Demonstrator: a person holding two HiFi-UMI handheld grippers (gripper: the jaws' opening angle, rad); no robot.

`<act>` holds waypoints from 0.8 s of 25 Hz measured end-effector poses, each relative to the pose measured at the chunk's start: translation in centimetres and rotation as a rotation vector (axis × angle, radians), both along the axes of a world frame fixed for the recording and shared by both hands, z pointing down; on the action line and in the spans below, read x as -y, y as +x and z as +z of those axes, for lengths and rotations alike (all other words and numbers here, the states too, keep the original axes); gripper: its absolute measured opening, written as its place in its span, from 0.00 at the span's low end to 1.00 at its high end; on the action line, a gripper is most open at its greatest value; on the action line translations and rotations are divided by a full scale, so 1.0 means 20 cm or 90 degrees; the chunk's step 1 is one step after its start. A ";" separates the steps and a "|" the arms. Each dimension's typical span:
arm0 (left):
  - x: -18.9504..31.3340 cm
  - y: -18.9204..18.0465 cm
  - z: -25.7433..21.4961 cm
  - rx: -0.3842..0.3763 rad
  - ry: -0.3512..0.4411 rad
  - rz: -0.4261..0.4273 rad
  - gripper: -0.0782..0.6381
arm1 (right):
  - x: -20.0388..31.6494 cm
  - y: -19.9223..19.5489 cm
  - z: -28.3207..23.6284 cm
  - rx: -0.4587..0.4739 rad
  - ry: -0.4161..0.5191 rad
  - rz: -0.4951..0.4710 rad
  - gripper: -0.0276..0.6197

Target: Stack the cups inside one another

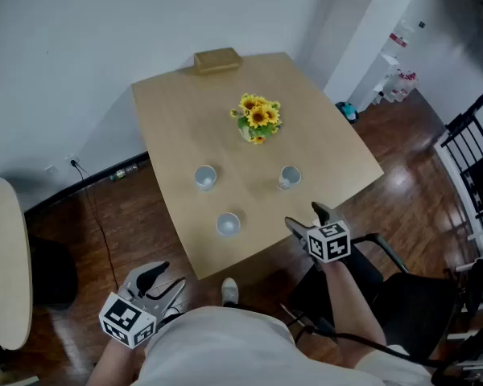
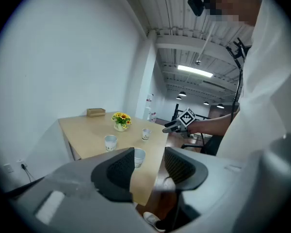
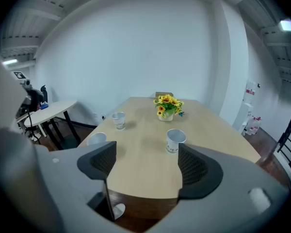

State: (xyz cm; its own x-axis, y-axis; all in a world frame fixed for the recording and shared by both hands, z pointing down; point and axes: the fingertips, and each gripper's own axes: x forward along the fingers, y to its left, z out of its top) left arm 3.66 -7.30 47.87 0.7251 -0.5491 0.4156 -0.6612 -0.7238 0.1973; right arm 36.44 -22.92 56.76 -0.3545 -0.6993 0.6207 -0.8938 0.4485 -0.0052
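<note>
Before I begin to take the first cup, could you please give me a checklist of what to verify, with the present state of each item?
1. All three upright, mouths up, namely the left cup, the near cup and the right cup: ok.
2. Free room round each cup, none touching another: ok.
3. Jaws of the right claw apart, nothing between them: ok.
4. Jaws of the left claw apart, nothing between them: ok.
5. Both claws over the table: not ok. The left claw is off its near corner, over the floor.
6. Cups empty inside: cannot tell.
</note>
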 end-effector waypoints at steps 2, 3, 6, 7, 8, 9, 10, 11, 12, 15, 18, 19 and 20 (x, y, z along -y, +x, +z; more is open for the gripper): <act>0.07 0.04 -0.02 0.001 0.007 -0.021 0.39 | 0.16 0.10 0.08 -0.017 -0.005 0.009 0.67; 0.10 0.05 -0.03 0.001 0.009 -0.031 0.38 | 0.24 0.15 0.12 -0.024 -0.009 0.013 0.67; 0.16 0.08 -0.04 0.006 0.014 -0.059 0.37 | 0.45 0.24 0.23 -0.038 -0.020 0.019 0.67; 0.17 0.08 -0.04 0.009 0.014 -0.067 0.37 | 0.51 0.26 0.27 -0.040 -0.023 0.018 0.67; 0.18 0.08 -0.04 0.014 0.012 -0.074 0.37 | 0.57 0.26 0.30 -0.040 -0.028 0.015 0.67; 0.19 0.08 -0.03 0.018 0.009 -0.080 0.37 | 0.62 0.26 0.34 -0.040 -0.035 0.012 0.67; 0.19 0.08 -0.03 0.023 0.005 -0.087 0.37 | 0.66 0.26 0.38 -0.040 -0.041 0.009 0.67; 0.20 0.08 -0.02 0.028 0.001 -0.092 0.37 | 0.70 0.26 0.41 -0.040 -0.047 0.008 0.67; 0.20 0.07 -0.02 0.031 -0.002 -0.097 0.37 | 0.73 0.26 0.44 -0.040 -0.052 0.008 0.67; 0.21 0.06 0.00 0.037 -0.010 -0.111 0.37 | 0.79 0.26 0.52 -0.041 -0.063 0.014 0.67; 0.21 0.04 0.02 0.042 -0.013 -0.113 0.37 | 0.81 0.25 0.57 -0.045 -0.068 0.011 0.64; 0.22 0.03 0.02 0.043 -0.015 -0.114 0.37 | 0.81 0.25 0.57 -0.043 -0.066 0.008 0.62; 0.22 0.03 0.02 0.043 -0.017 -0.115 0.37 | 0.81 0.25 0.57 -0.041 -0.063 0.007 0.61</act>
State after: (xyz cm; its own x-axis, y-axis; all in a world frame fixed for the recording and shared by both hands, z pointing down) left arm 4.22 -11.77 48.21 0.5854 -0.6558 0.4767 -0.7924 -0.5871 0.1656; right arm 41.45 -39.14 68.07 -0.3041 -0.6374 0.7080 -0.8988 0.4383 0.0086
